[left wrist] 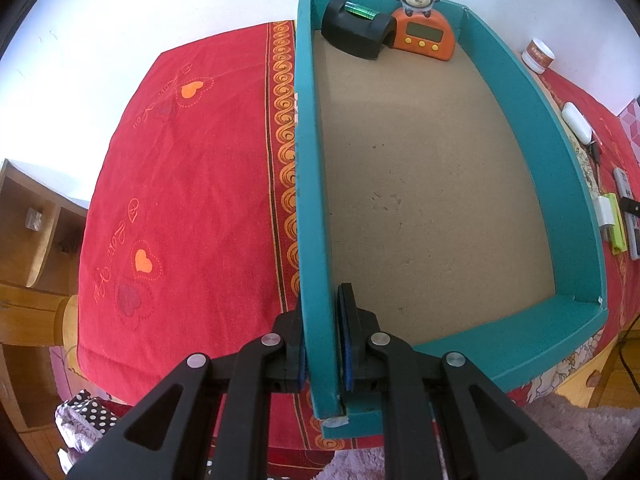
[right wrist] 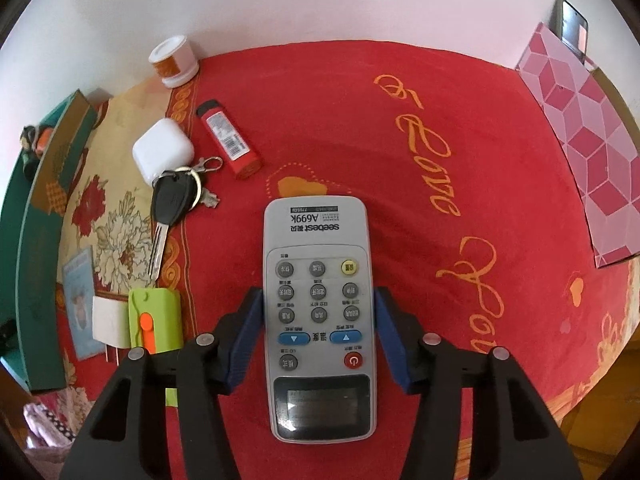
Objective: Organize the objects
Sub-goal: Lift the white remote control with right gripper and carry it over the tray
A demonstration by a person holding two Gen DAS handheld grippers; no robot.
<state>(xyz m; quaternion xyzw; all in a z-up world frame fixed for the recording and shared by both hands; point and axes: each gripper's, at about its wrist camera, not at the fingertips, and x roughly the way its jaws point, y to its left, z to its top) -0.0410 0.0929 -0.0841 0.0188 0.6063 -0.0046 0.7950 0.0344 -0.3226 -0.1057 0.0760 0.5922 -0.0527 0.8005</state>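
A teal cardboard box (left wrist: 560,184) with a brown floor lies on the red tablecloth. A black object (left wrist: 354,32) and an orange monkey clock (left wrist: 424,34) sit at its far end. My left gripper (left wrist: 324,316) is shut on the box's left wall, one finger inside and one outside. In the right wrist view a grey remote (right wrist: 318,312) lies on the cloth between the blue pads of my right gripper (right wrist: 320,316). The pads touch its sides; it looks gripped.
Left of the remote lie a car key (right wrist: 170,204), a white case (right wrist: 162,150), a red lighter (right wrist: 230,140), a green-and-orange item (right wrist: 154,318) and a white jar (right wrist: 174,60). The teal box (right wrist: 36,216) is at the far left. A pink patterned box (right wrist: 580,148) stands right.
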